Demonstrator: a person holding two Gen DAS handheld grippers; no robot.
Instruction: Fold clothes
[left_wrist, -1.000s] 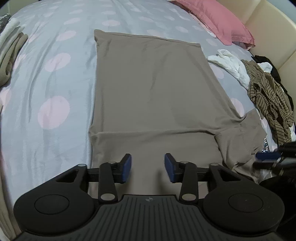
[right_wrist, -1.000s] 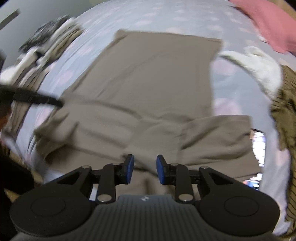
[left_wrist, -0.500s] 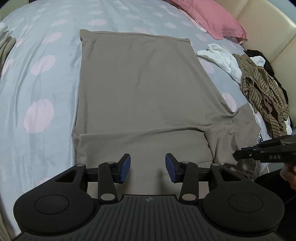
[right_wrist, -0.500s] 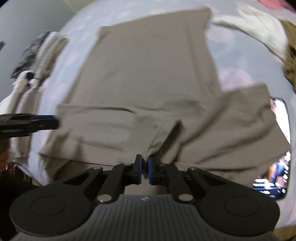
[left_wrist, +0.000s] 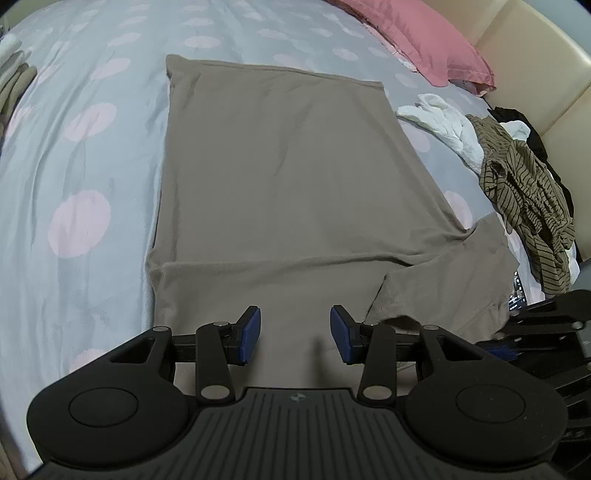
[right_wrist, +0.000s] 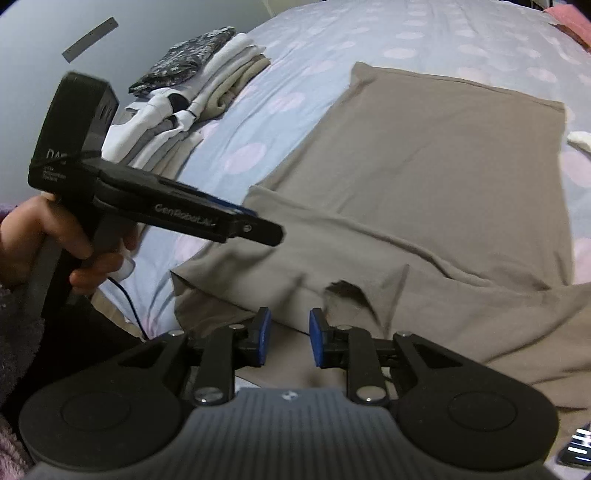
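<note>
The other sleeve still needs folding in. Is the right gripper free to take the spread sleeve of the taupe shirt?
Probably yes: the right gripper, jaws opening and empty, hovers beside the sleeve, and nothing lies on it.

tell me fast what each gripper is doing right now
left gripper: open, empty, above the taupe shirt.
right gripper: jaws opening, nothing between them.

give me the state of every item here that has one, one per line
taupe shirt: spread flat on the bed, left sleeve folded in, right sleeve still out
left gripper: open, empty, above the shirt's near edge
right gripper: jaws opening, nothing between them
folded clothes: stacked at the bed's edge
striped garment: crumpled, unfolded
white garment: crumpled
pink pillow: lying at the headboard
</note>
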